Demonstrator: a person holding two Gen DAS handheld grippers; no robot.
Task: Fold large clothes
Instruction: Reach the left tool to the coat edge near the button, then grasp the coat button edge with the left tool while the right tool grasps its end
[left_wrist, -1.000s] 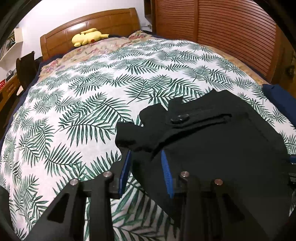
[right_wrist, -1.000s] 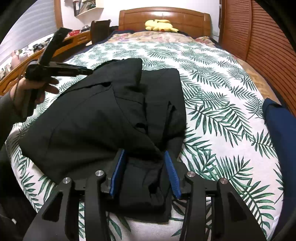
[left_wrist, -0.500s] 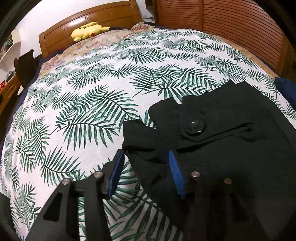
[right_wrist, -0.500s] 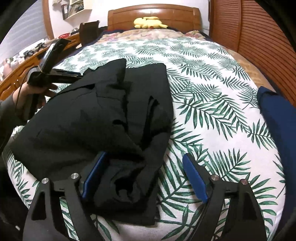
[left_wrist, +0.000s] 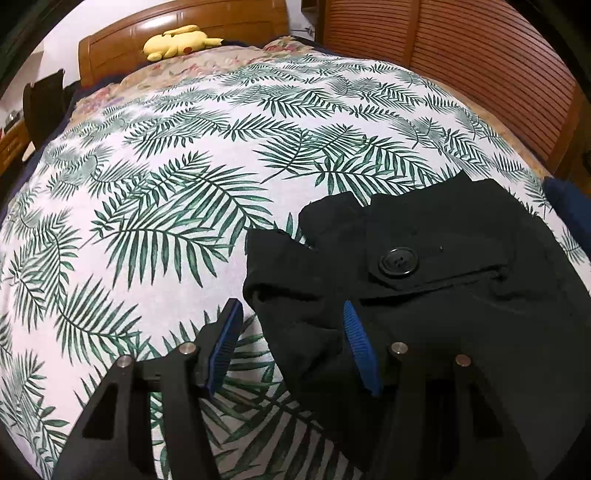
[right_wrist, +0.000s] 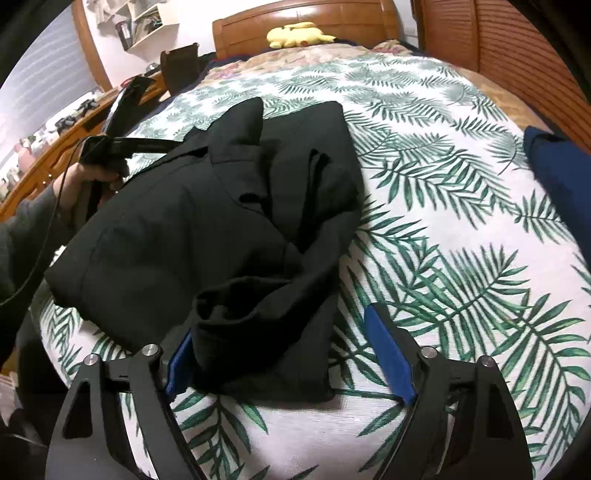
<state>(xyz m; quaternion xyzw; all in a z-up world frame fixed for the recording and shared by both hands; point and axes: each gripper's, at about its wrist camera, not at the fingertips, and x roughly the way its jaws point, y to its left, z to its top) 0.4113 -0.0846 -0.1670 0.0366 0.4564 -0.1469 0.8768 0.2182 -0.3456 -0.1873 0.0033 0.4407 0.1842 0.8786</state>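
Note:
A black coat (right_wrist: 207, 206) lies partly folded on the palm-leaf bedspread (right_wrist: 461, 229). In the left wrist view its collar end with a large black button (left_wrist: 398, 261) lies to the right. My left gripper (left_wrist: 291, 332) is open, its jaws standing either side of the coat's near corner (left_wrist: 295, 295). My right gripper (right_wrist: 284, 350) is open wide around the bunched sleeve end (right_wrist: 258, 325), not pinching it. The left gripper also shows in the right wrist view (right_wrist: 155, 146), held in a hand at the coat's far left edge.
A folded navy garment (right_wrist: 557, 177) lies at the bed's right edge. A yellow plush toy (left_wrist: 177, 40) rests by the wooden headboard (left_wrist: 122, 48). Slatted wooden wardrobe doors (left_wrist: 461, 55) stand to the right. A cluttered wooden dresser (right_wrist: 55, 147) runs along the left.
My right gripper has let go of the sleeve end and opened wide. My left gripper has opened wider and moved in close to the coat's corner.

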